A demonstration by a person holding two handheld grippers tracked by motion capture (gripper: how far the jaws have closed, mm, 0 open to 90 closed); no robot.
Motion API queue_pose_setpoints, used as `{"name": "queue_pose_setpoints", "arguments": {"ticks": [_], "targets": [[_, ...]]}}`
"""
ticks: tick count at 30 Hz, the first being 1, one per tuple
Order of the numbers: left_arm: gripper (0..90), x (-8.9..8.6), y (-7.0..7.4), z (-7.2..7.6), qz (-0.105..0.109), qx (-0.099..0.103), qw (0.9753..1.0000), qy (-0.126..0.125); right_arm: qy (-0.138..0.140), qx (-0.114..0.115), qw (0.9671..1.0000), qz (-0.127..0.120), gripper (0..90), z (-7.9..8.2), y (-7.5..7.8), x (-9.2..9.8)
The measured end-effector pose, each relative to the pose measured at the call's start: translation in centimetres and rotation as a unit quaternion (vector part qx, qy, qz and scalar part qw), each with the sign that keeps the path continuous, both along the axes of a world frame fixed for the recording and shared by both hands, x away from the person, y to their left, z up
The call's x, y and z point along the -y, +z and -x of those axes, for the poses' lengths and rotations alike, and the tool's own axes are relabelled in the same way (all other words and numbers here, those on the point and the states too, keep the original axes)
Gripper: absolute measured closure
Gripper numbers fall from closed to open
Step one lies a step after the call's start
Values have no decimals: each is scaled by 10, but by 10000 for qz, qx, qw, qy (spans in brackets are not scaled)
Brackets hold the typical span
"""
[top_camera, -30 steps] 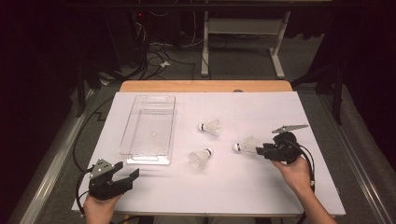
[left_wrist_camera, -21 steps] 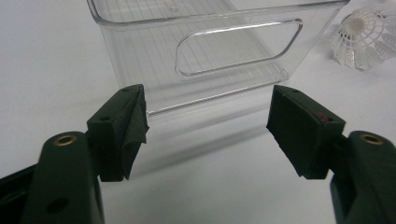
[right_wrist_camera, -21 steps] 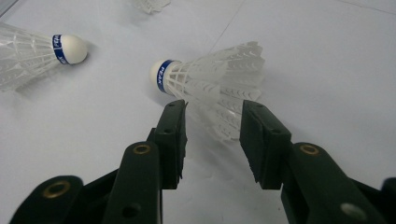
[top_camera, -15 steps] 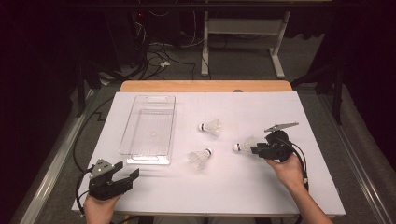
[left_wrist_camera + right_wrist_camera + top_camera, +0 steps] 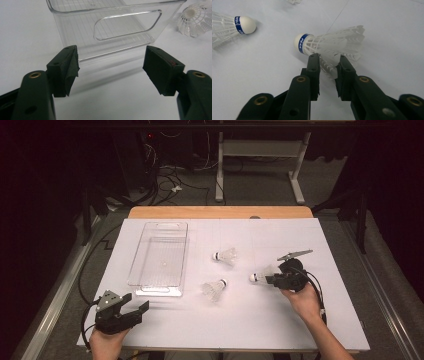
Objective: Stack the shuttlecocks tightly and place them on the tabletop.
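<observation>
Three white shuttlecocks with blue-banded cork heads lie on the white table cover. In the high view, one shuttlecock [image 5: 226,256] is mid-table and a second [image 5: 214,290] lies nearer the front. My right gripper [image 5: 271,279] is shut on the feather skirt of the third shuttlecock [image 5: 260,276]. In the right gripper view the jaws pinch that skirt [image 5: 332,45] from behind, with the gripper [image 5: 329,62] low over the table. My left gripper [image 5: 136,310] rests open at the front left with nothing in it. In the left gripper view it [image 5: 112,62] faces the clear tray [image 5: 112,27].
The clear plastic tray [image 5: 159,257] stands empty left of centre, its handle cut-out toward my left gripper. A shuttlecock [image 5: 196,21] lies just right of the tray's near end. Another [image 5: 229,26] lies left of my right gripper. Wooden table edge [image 5: 220,212] at the back.
My right gripper slid a little to the left onto the shuttlecock's skirt. The left gripper has stayed still.
</observation>
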State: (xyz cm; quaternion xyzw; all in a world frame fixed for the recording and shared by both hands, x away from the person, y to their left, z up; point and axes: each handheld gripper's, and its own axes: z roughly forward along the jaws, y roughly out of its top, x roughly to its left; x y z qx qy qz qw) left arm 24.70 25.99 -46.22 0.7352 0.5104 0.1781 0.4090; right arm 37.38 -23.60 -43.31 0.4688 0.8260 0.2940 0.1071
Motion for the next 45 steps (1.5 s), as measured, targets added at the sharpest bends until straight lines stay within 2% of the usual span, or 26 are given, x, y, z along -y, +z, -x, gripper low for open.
{"name": "queue_pose_setpoints", "arguments": {"ticks": [10,17,31,45], "targets": [[294,0,0,0,-12,2,10000,-3,118,-48,9999,49,892,-1,2,-2],[294,0,0,0,-11,-1,10000,-3,167,4,9998,-74,899,-1,6,-1],[294,0,0,0,3,6,10000,4,249,181,9995,-118,900,-4,20,-7],[294,-1,0,-1,14,1,10000,-10,309,225,9991,-180,900,-13,27,-17]]}}
